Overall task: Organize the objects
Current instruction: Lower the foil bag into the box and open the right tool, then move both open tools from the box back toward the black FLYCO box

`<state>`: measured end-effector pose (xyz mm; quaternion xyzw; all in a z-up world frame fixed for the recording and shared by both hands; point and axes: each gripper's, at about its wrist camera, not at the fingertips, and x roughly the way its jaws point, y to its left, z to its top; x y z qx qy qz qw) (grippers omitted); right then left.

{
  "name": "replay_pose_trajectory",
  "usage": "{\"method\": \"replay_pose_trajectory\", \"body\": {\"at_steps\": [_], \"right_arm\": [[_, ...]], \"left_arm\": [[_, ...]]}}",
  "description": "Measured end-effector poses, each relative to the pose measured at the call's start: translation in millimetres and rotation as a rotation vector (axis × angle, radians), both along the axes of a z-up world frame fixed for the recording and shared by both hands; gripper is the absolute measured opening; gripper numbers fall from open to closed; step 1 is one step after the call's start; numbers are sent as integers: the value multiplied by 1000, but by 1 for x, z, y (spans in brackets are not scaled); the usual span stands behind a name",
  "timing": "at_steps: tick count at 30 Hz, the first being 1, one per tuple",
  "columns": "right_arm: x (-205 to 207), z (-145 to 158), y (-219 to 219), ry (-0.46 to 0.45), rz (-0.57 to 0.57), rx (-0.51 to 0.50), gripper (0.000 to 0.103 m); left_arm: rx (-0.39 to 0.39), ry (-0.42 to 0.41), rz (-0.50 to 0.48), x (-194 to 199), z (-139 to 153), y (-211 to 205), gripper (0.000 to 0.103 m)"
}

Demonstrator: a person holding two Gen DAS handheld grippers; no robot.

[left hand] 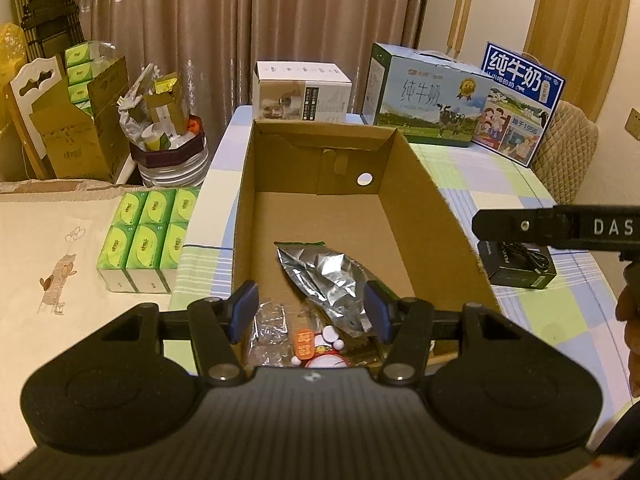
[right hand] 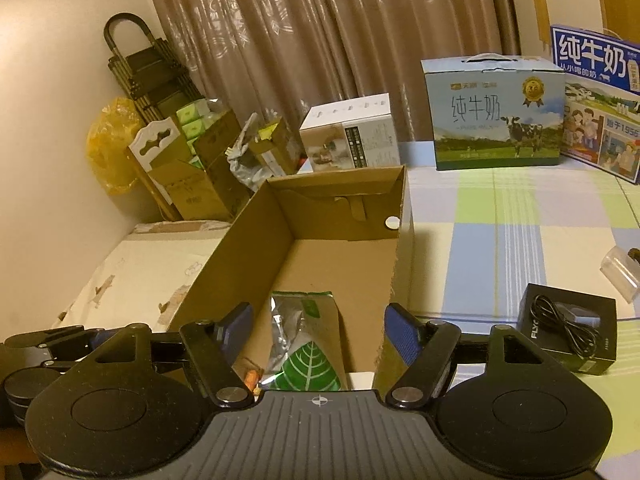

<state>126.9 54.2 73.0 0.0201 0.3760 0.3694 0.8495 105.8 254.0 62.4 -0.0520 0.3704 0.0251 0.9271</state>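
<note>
Both my claws hang over the box [left hand: 420, 184], left claw [left hand: 312, 308] and right claw [right hand: 318, 332] wide, empty; foil bag [left hand: 328, 280] inside the box.

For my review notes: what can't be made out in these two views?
- Left wrist view: the small items at the box's near end, partly behind the gripper body.
- Right wrist view: the foil bag's lower end, hidden likewise; a clear object, cut off by the right edge.

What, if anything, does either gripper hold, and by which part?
Nothing: the left gripper and right gripper stand open above the foil bag in the cardboard box.
</note>
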Motion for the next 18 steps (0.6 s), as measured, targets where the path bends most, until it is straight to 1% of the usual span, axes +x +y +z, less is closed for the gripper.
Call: {"method": "replay_pose_trajectory", "body": {"at_steps": [5,7,12,15,18], "right_arm": [[-9,7,-11,-5,-1,3,70],[-12,10,-17,-5,-8,8,70],[-19,18,-33,-8,-22,9,70],[-23,23,-45,-13,-36,12,70],[-28,28,-58,-18,-49,18,70]], "left_arm": [[5,-15,2,-9,10,-8,58],[7,-20,1,-13,15,-11,62],[9,-35,-4,-23,26,-22,69],[7,-45,-10,-29,31,-31,75],[-1,-51,-21,-33,35,-40,77]]}}
